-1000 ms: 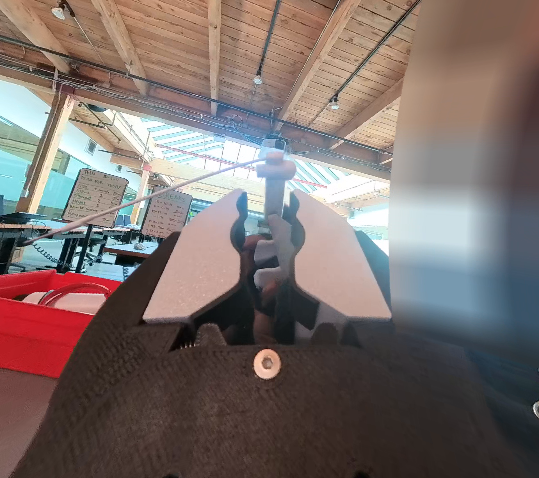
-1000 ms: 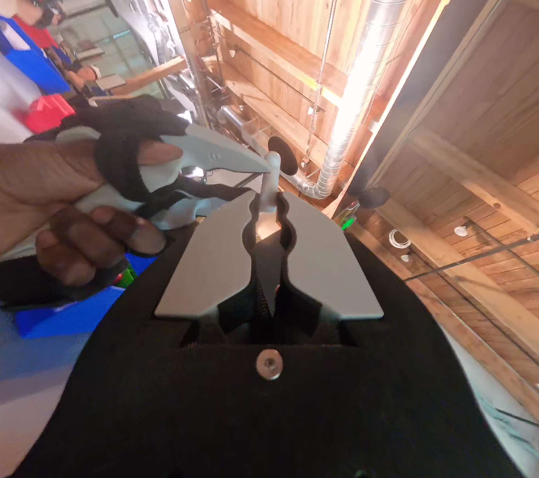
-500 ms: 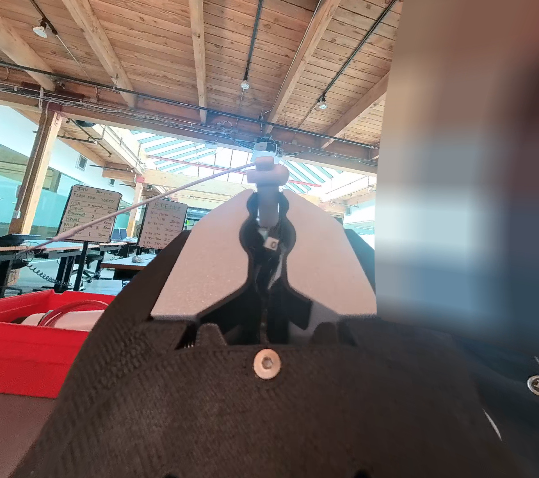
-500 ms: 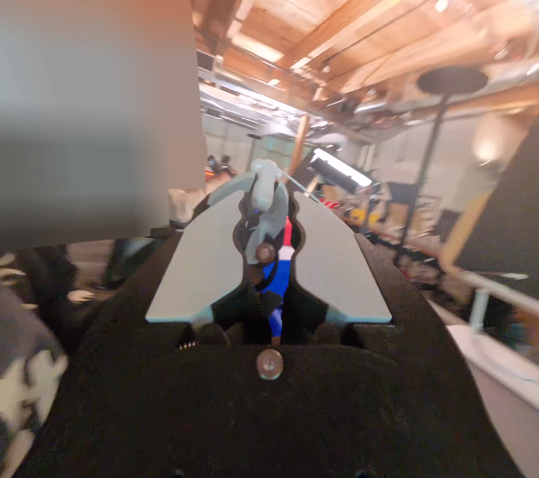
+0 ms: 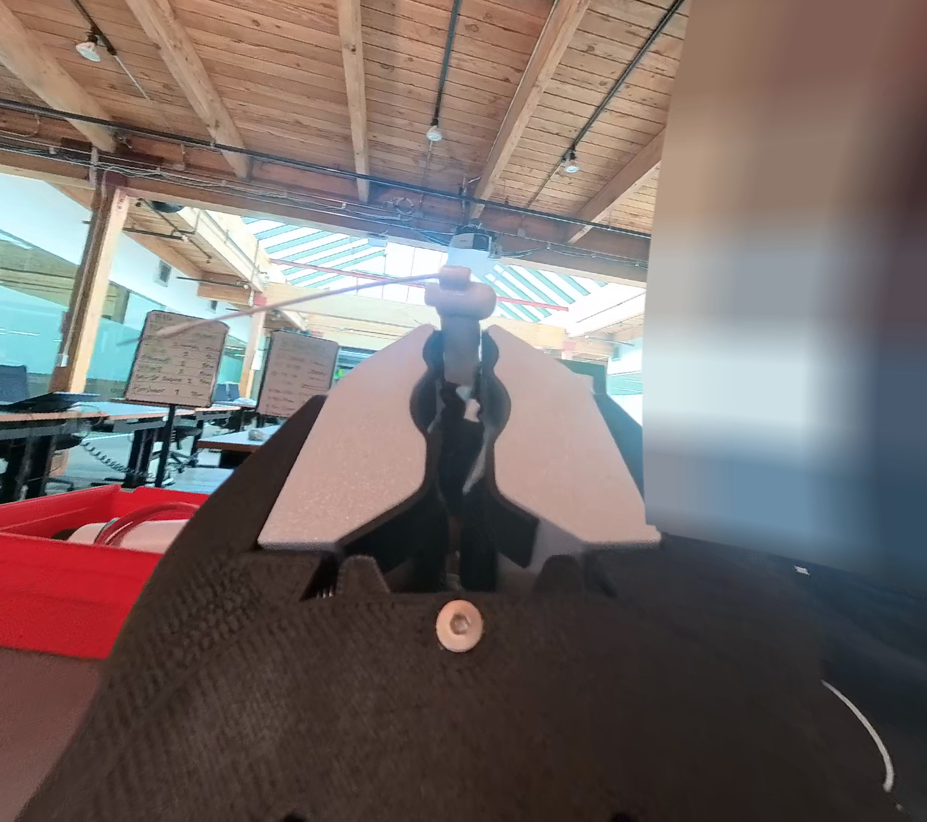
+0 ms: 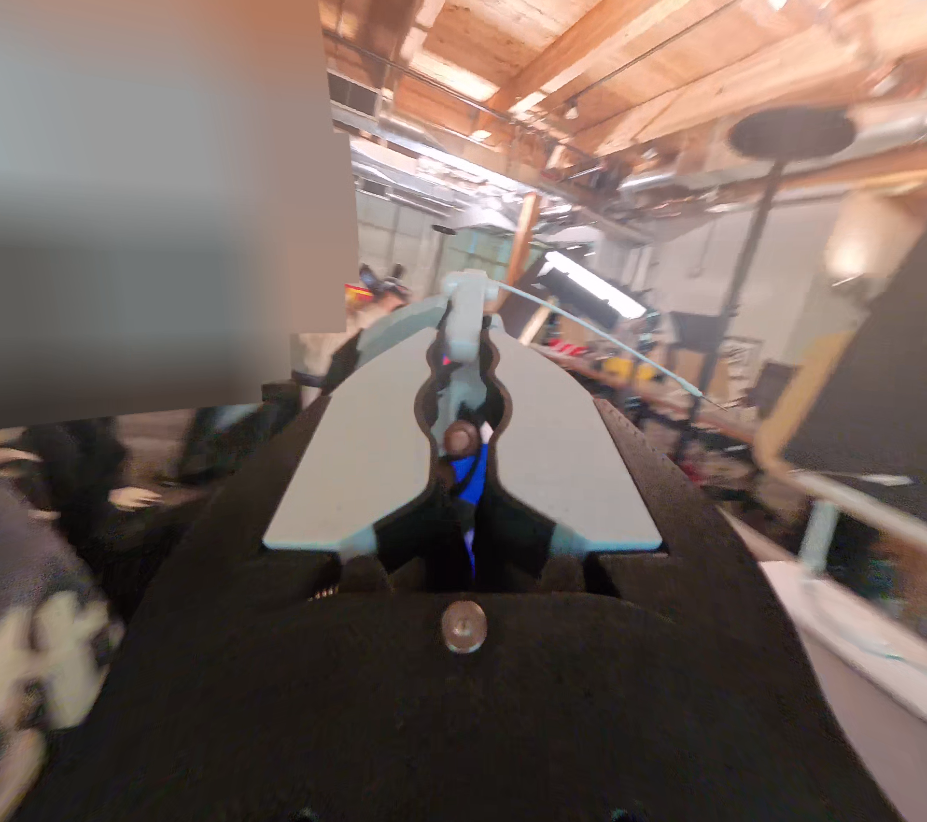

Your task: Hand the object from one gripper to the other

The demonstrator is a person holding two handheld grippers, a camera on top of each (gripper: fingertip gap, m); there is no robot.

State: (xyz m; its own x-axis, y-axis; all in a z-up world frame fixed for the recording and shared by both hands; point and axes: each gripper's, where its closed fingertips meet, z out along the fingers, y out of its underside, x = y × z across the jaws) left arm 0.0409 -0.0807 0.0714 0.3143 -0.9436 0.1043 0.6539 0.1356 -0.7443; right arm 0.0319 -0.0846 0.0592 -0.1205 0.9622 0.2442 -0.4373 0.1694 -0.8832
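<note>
White plastic object [image 5: 459, 321] with thin wire tail | left claw [image 5: 460, 349] pinching its stem | right claw [image 6: 464, 336] pinching it too | red bin [image 5: 60, 562] below-left of object

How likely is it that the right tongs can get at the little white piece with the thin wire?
Probably yes: the white piece sits between the tips of the right tongs, with nothing blocking it. The left tongs look closed on it too.
</note>
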